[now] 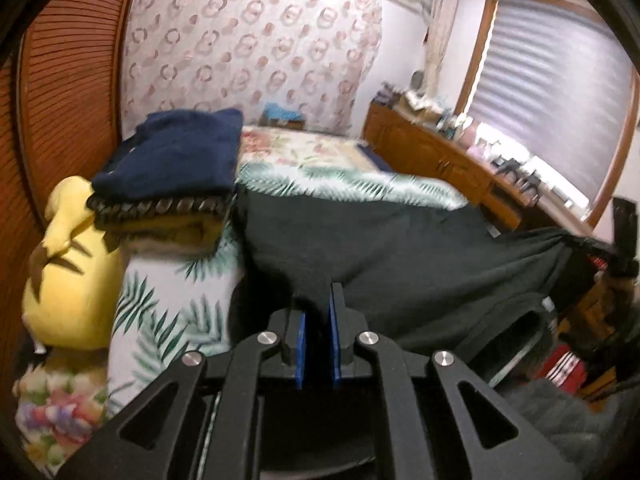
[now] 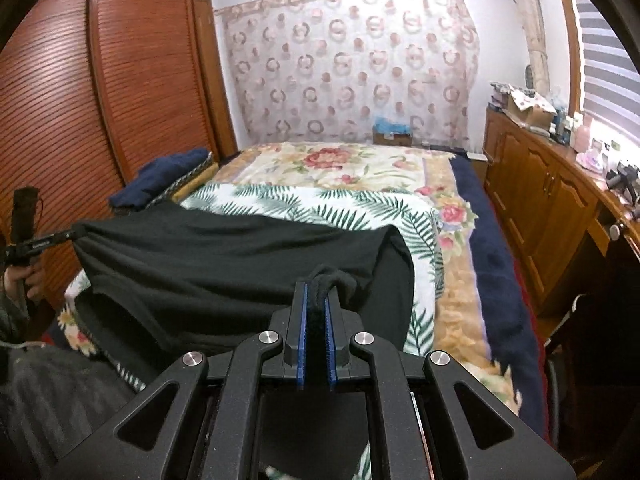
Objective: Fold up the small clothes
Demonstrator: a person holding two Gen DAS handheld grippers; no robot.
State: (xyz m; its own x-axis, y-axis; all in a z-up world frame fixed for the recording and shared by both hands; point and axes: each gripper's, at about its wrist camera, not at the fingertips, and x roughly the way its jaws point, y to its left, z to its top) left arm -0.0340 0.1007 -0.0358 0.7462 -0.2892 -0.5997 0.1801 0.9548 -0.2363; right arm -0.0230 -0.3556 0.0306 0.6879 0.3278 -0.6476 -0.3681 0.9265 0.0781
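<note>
A black garment point(image 1: 380, 248) point(image 2: 224, 264) is stretched between my two grippers above the bed. My left gripper point(image 1: 318, 300) is shut on one edge of it; it also shows in the right wrist view point(image 2: 78, 232) at the far left, pinching the cloth. My right gripper point(image 2: 316, 292) is shut on the other bunched edge; it shows in the left wrist view point(image 1: 616, 252) at the far right. The far part of the garment lies on the leaf-print bedspread point(image 2: 304, 204).
A stack of folded clothes point(image 1: 172, 168) point(image 2: 164, 176), navy on top, sits at the bed's left side by a wooden wardrobe point(image 2: 100, 80). A yellow plush toy point(image 1: 68, 264) lies beside it. A wooden cabinet point(image 2: 548, 208) with clutter runs along the right.
</note>
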